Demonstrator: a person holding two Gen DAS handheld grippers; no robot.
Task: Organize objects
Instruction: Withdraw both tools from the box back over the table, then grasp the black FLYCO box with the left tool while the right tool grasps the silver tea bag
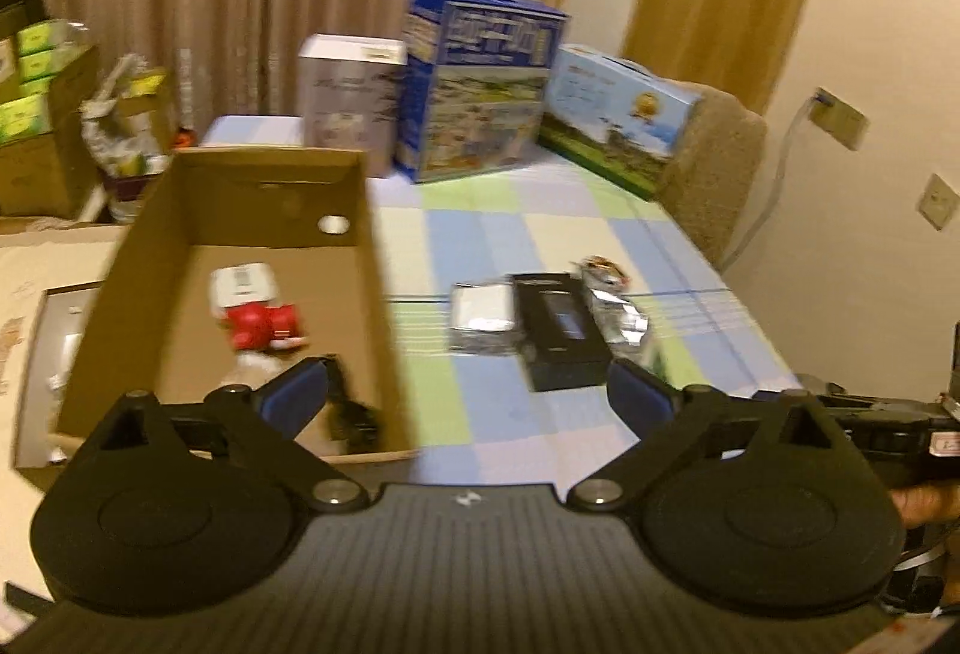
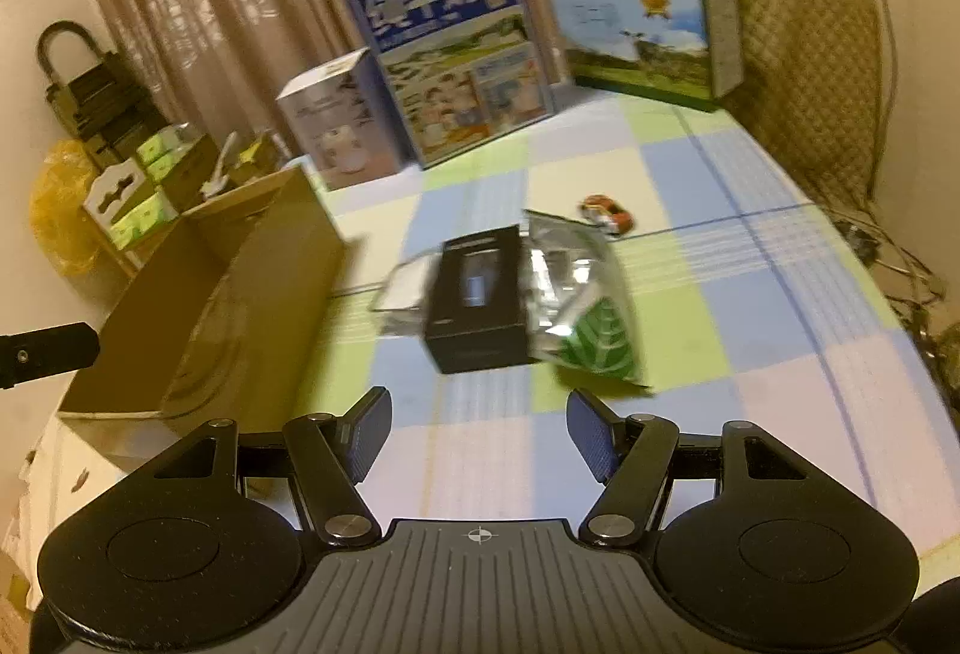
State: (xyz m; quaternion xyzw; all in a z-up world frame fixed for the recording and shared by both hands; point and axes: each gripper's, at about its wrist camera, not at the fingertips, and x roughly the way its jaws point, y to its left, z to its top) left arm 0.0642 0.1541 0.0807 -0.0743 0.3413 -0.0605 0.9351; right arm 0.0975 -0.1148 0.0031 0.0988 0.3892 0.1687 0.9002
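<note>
An open cardboard box point(image 1: 360, 210) stands on the left of the checkered table; it also shows in the right wrist view point(image 2: 252, 282). Inside it lie a red toy with a white card point(image 1: 258, 318) and a small black item point(image 1: 354, 417). On the cloth lie a black box point(image 1: 561, 333) point(image 2: 480, 294), a silver packet point(image 1: 483, 321) left of it, a foil bag with green leaf print point(image 2: 588, 318) point(image 1: 618, 315) right of it, and a small orange toy car point(image 2: 606, 213). My left gripper point(image 1: 468, 396) is open and empty over the box's near right corner. My right gripper point(image 2: 477, 435) is open and empty, short of the black box.
Three printed cartons stand at the table's far end: white point(image 2: 336, 120), blue point(image 2: 456, 54), light blue point(image 2: 648, 30). A quilted chair back point(image 2: 804, 72) is at the right. Stacked boxes and clutter point(image 1: 42, 114) lie beyond the left edge. Curtains hang behind.
</note>
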